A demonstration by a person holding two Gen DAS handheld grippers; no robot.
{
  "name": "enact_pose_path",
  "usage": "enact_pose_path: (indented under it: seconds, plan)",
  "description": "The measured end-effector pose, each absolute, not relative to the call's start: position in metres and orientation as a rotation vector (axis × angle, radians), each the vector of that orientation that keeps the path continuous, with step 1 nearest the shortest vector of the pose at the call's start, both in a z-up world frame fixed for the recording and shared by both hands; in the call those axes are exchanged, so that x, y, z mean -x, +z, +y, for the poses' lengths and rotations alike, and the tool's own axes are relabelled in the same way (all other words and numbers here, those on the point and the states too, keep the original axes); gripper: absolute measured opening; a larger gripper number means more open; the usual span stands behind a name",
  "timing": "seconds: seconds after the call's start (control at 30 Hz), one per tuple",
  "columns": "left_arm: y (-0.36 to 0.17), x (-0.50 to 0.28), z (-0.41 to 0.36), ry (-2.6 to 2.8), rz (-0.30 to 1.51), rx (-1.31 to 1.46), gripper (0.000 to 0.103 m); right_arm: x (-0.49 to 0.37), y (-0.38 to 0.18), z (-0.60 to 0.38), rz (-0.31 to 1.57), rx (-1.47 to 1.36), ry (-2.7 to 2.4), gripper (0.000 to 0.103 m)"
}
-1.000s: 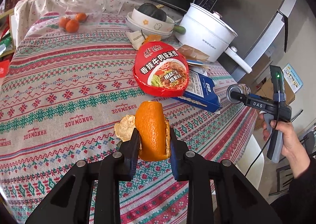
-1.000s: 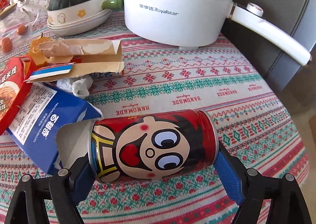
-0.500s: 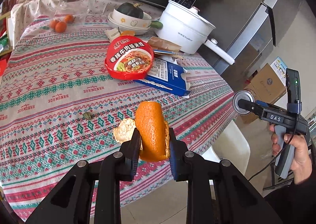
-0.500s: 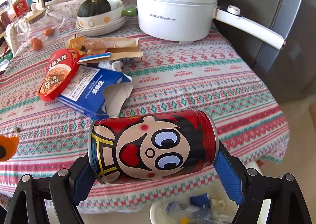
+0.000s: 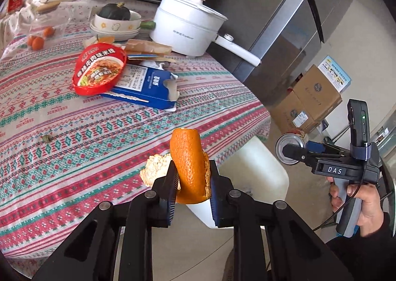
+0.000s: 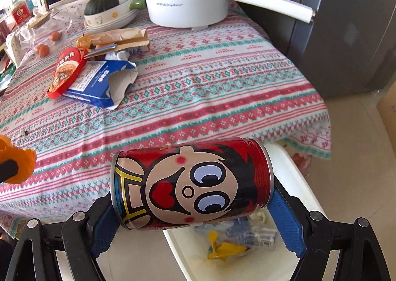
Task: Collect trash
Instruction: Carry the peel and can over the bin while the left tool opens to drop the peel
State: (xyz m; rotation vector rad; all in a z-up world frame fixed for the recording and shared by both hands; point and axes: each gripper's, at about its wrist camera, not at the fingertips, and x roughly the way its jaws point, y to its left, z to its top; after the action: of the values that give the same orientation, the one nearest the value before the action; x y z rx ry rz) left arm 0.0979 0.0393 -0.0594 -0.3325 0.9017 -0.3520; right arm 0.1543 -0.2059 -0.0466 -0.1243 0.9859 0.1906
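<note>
My left gripper (image 5: 193, 182) is shut on a curled orange peel (image 5: 189, 162), its jaws still closing a little; a pale scrap (image 5: 156, 169) sticks out behind the left pad. It hangs over the table edge, just above a white bin (image 5: 262, 164). My right gripper (image 6: 194, 206) is shut on a red cartoon can (image 6: 193, 182), gripped end to end, over the open bin (image 6: 297, 182) with wrappers inside. In the left wrist view the can's end (image 5: 288, 148) shows to the right. A red noodle lid (image 5: 99, 68), a torn blue box (image 5: 146, 85) and brown paper (image 5: 146, 46) lie on the tablecloth.
A white pot (image 5: 188, 30) with a long handle, stacked bowls (image 5: 115, 25) holding a dark squash and bagged oranges (image 5: 37, 42) stand at the back. A grey fridge (image 5: 297, 33) and cardboard boxes (image 5: 311, 97) are beyond the table's right edge. A hand (image 5: 358, 196) holds the right gripper.
Both grippers have drawn back from the table with the peel and the can. The table has receded, and the bin has come into view under both loads.
</note>
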Motion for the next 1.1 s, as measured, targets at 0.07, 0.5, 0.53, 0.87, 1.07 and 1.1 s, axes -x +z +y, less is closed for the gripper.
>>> enact_pose_path:
  seconds: [0.07,0.5,0.53,0.87,1.07,1.1]
  plan:
    - [-0.060,-0.101,0.021,-0.382,0.907,0.322,0.022,-0.153,-0.052,-0.217,1.011,0.110,0.187,0.089]
    - [-0.084,-0.123,-0.108,-0.585,0.981,0.273,0.021,-0.152,-0.064,-0.286,1.085,0.029,0.133,0.089]
    - [-0.087,-0.125,-0.116,-0.595,0.988,0.268,0.021,-0.151,-0.065,-0.293,1.092,0.024,0.124,0.089]
    - [-0.115,-0.142,-0.164,-0.646,1.030,0.195,0.021,-0.146,-0.078,-0.341,1.137,0.001,0.057,0.089]
    - [-0.123,-0.151,-0.157,-0.557,1.076,0.162,0.064,-0.149,-0.081,-0.352,1.151,0.001,0.047,0.089]
    - [-0.121,-0.150,-0.154,-0.539,1.066,0.150,0.068,-0.149,-0.081,-0.353,1.153,0.000,0.046,0.089]
